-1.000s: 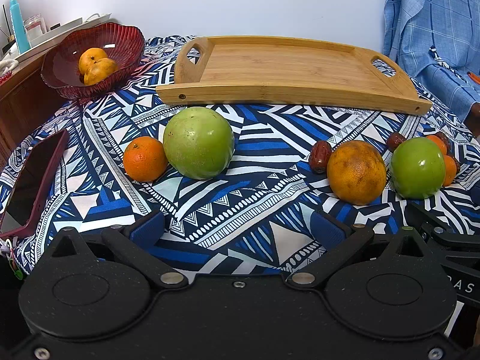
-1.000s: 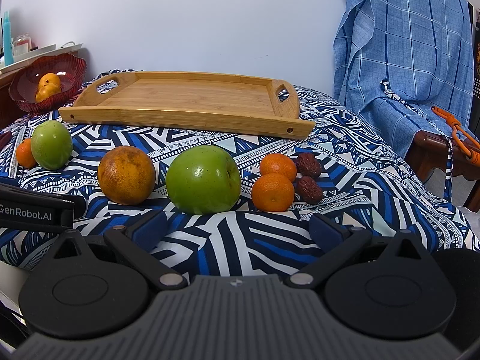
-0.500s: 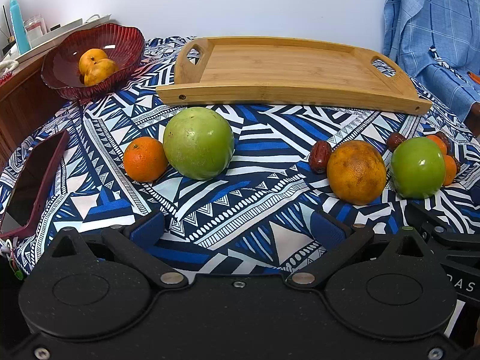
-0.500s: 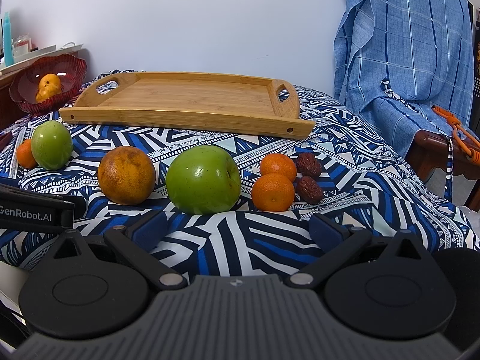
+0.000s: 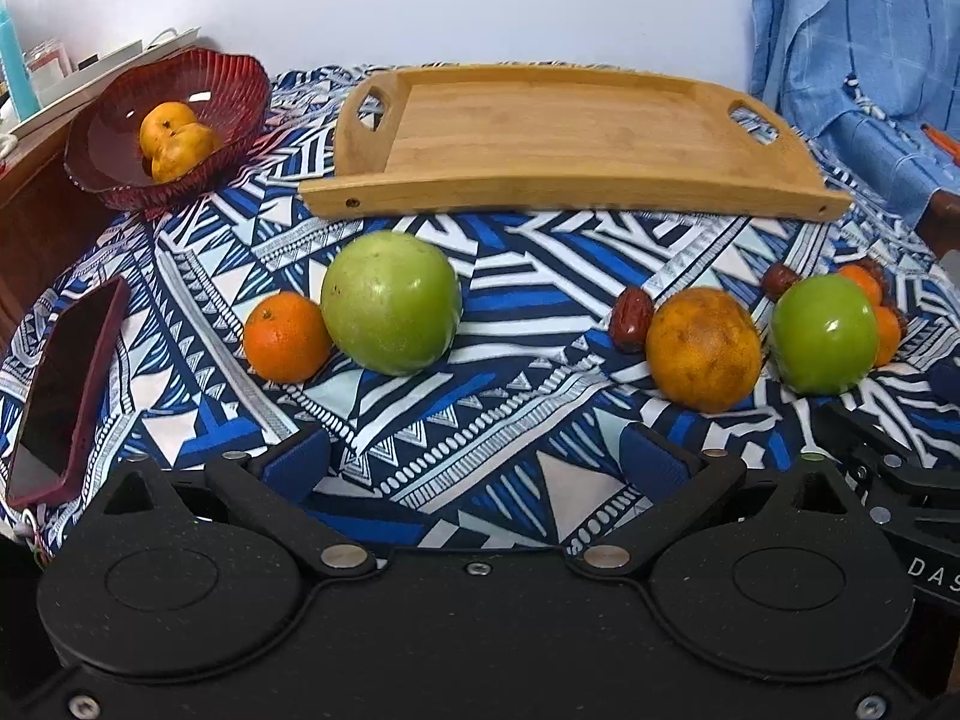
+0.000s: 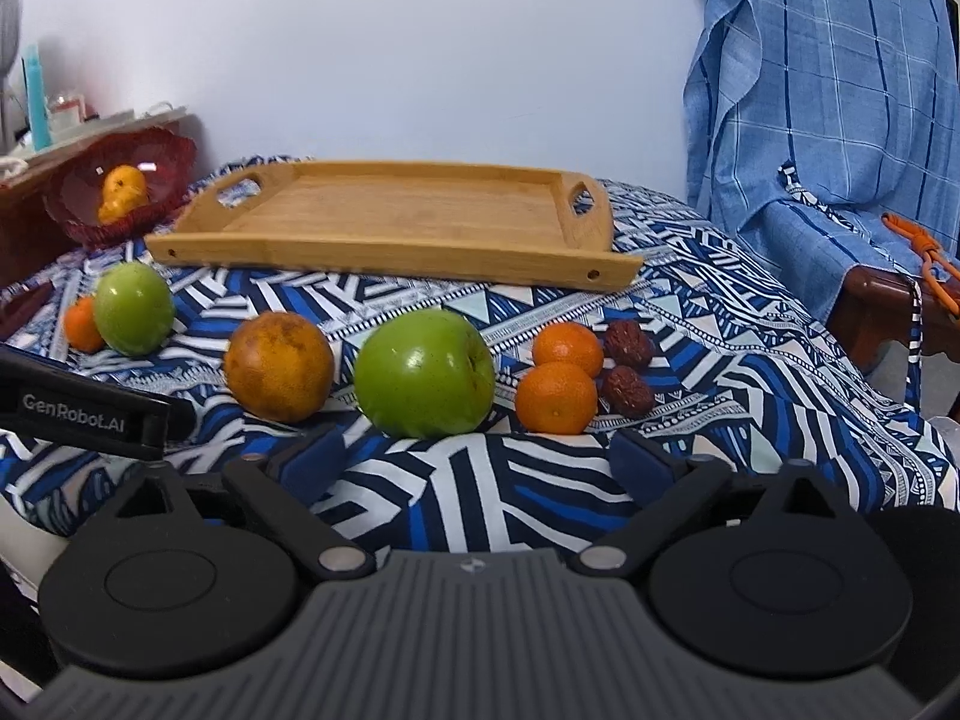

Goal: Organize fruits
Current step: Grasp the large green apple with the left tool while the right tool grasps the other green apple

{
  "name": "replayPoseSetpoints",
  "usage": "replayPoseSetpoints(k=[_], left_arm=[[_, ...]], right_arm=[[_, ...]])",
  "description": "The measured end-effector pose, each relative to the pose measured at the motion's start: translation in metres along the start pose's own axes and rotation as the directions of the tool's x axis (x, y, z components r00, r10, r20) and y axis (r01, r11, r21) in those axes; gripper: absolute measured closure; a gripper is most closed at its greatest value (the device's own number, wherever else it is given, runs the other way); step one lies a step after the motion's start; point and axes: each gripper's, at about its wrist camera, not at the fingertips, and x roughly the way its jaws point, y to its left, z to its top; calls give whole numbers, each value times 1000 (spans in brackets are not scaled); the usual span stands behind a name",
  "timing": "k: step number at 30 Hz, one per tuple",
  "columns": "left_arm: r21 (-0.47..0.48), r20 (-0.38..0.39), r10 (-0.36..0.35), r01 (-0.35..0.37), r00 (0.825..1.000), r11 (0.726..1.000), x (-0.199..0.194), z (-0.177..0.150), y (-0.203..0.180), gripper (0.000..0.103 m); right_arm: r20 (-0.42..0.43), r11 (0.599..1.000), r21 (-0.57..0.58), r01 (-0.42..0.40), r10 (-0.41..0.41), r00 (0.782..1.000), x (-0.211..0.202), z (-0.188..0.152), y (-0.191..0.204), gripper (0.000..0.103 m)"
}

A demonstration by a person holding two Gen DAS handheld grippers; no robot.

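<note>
Since before, we lifted right gripper [image 6: 474, 456]; fruit sits lower. Both tongs, left gripper [image 5: 474, 462] included, gape empty. Smooth bamboo tray [image 6: 384, 222] bare; glossy round apple [image 6: 423, 373] ahead.

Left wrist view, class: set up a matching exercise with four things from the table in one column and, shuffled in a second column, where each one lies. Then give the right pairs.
Things:
1. phone
2. red glass bowl
3. wooden tray
4. small orange

Places:
A. at the back of the cloth, in the middle, nothing in it
B. at the far left edge of the cloth, lying flat
C. touching the left side of the big green apple
D. back left, holding yellow-orange fruit

Pairs: 1-B, 2-D, 3-A, 4-C
</note>
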Motion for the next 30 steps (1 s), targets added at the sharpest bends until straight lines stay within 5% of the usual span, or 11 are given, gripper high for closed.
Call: replayPoseSetpoints(k=[14,20,30], left_arm=[[-4,115,30,-30,993,1000,-14,23,18,18],[-63,129,17,-9,991,998,-7,22,31,42],[-42,174,22,-15,984,999,-1,24,27,43]], right_arm=[[48,994,-102,-43,48,998,0,15,16,30],[36,988,-151,-21,26,999,7,12,24,32],[53,978,-206,16,-6,999,14,11,29,39]])
